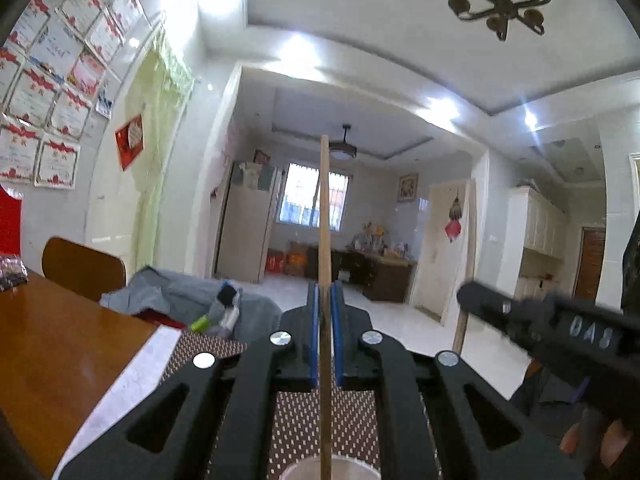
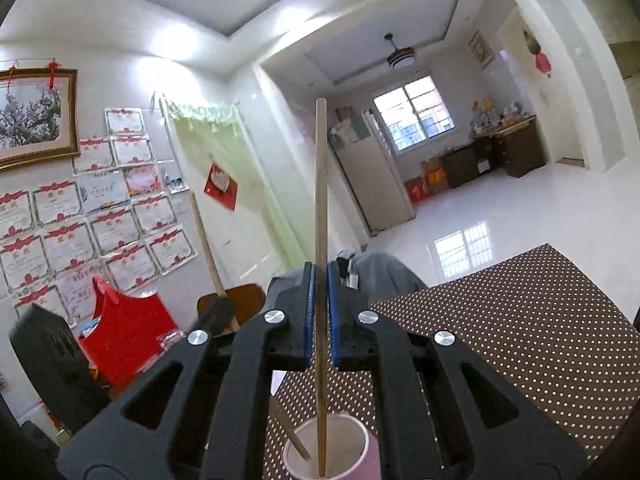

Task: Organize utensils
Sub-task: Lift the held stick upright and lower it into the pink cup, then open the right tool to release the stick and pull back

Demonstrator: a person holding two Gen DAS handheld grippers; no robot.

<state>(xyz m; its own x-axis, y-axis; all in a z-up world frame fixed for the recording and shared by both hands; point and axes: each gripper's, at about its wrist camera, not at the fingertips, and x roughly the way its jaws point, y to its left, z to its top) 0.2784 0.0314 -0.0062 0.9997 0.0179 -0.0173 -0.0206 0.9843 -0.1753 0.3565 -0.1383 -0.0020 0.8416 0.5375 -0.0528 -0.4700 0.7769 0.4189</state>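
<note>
- Left gripper (image 1: 326, 332): blue pads pinch a thin wooden chopstick (image 1: 324, 216), upright, lower end at the white paper cup (image 1: 320, 470).
- Right gripper (image 2: 319, 312): pinches a second wooden chopstick (image 2: 321, 200), tip inside that cup (image 2: 326, 450).
- Cup sits on a brown dotted mat (image 2: 520, 320).
- Step: depositing chopsticks. Next: release both, lift clear without tipping the cup.

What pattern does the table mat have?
Brown mat with small white dots, clearest in the right wrist view.
</note>
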